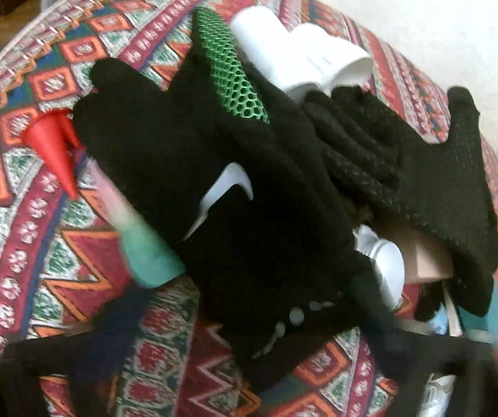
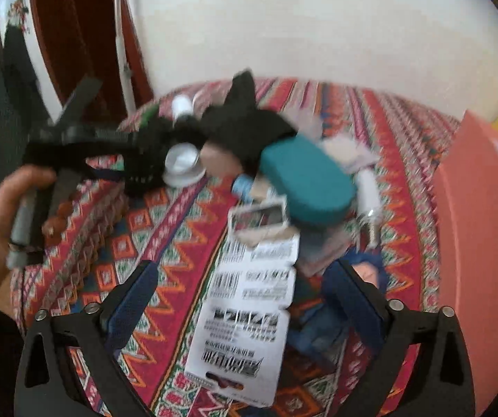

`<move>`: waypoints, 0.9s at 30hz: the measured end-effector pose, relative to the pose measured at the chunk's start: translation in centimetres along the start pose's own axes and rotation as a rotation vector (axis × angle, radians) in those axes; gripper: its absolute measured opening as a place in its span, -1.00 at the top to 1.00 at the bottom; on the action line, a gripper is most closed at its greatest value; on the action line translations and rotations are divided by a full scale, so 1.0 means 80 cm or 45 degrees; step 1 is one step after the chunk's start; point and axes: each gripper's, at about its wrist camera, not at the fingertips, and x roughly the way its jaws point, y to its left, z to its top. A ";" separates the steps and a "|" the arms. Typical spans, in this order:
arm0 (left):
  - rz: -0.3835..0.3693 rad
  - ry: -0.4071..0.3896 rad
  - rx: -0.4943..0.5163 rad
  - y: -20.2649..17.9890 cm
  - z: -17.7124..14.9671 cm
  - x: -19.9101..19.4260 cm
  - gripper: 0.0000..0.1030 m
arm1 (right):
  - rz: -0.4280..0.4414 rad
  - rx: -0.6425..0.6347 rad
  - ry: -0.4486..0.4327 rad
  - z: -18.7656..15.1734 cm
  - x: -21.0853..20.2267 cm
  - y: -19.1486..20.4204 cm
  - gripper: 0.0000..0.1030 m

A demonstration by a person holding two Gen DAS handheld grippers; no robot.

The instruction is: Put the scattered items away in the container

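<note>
A black glove with a white swoosh fills the middle of the left wrist view, over a green mesh sheet, two white bottles and a second black glove. My left gripper looks open and blurred, with the glove's cuff between its fingers. Seen from the right wrist view, a hand holds it against the pile. My right gripper is open above a white barcode card. The salmon container stands at the right.
A red cone nozzle and a teal tube lie left of the glove. In the pile are a teal case, a silver-lidded jar, a white tube and a blue figure. The patterned cloth ends at a wall.
</note>
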 end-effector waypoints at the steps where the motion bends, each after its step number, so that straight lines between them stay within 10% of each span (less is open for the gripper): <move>1: -0.040 0.018 -0.041 0.006 -0.001 0.000 0.59 | -0.002 0.005 -0.016 0.006 -0.002 -0.001 -0.66; 5: -0.165 0.060 -0.177 0.022 -0.010 -0.009 0.82 | -0.010 -0.025 -0.020 0.047 0.019 0.010 -0.31; 14: -0.191 0.052 -0.167 0.026 -0.020 -0.041 0.82 | -0.260 -0.435 -0.008 0.115 0.134 0.095 -0.34; 16: -0.221 0.047 -0.184 0.029 -0.016 -0.046 0.82 | -0.372 -0.570 0.006 0.121 0.162 0.111 0.01; 17: -0.235 0.042 -0.189 0.029 -0.013 -0.049 0.82 | -0.406 -0.617 0.022 0.125 0.172 0.115 0.83; 18: -0.238 0.031 -0.185 0.029 -0.011 -0.053 0.82 | -0.396 -0.614 0.034 0.129 0.174 0.114 0.82; 27: -0.197 -0.215 -0.030 0.000 -0.016 -0.140 0.82 | -0.174 -0.391 -0.262 0.115 0.006 0.099 0.83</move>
